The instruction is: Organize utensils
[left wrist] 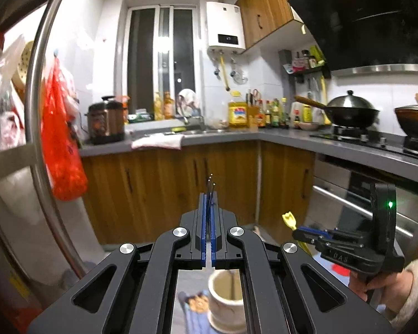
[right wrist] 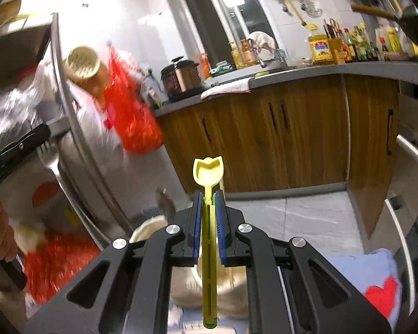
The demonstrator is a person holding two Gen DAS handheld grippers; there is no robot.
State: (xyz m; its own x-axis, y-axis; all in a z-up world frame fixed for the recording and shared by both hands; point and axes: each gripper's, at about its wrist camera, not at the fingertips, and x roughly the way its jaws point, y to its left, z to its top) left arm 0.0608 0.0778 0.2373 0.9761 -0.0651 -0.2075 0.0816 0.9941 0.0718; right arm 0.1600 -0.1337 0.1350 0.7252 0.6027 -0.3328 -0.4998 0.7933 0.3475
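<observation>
1. The left hand-held gripper [left wrist: 208, 203] has its blue pads pressed together on a metal fork [left wrist: 210, 185]; the dark tines stick out past the fingertips, edge-on in the left wrist view.
2. In the right wrist view that fork [right wrist: 48, 157] shows at the left edge, tines up, jutting from the black left tool beside the steel fridge door handle [right wrist: 69, 117].
3. The right hand-held gripper [right wrist: 209, 208] pinches a yellow plastic spoon [right wrist: 208, 171] by its stem; the notched scoop stands above the fingertips and the handle runs back between the jaws toward the camera.
4. In the left wrist view the spoon [left wrist: 289, 220] pokes out of the right tool, right of the left jaws.
5. A cream cup [left wrist: 225, 300] stands below the left gripper on a blue cloth [left wrist: 193, 317]; something thin leans inside it, too blurred to name.
6. In the right wrist view the cup [right wrist: 186, 286] lies below and behind the spoon's handle.
7. A hand [left wrist: 387, 286] in a pale sleeve grips the right tool's handle.
</observation>
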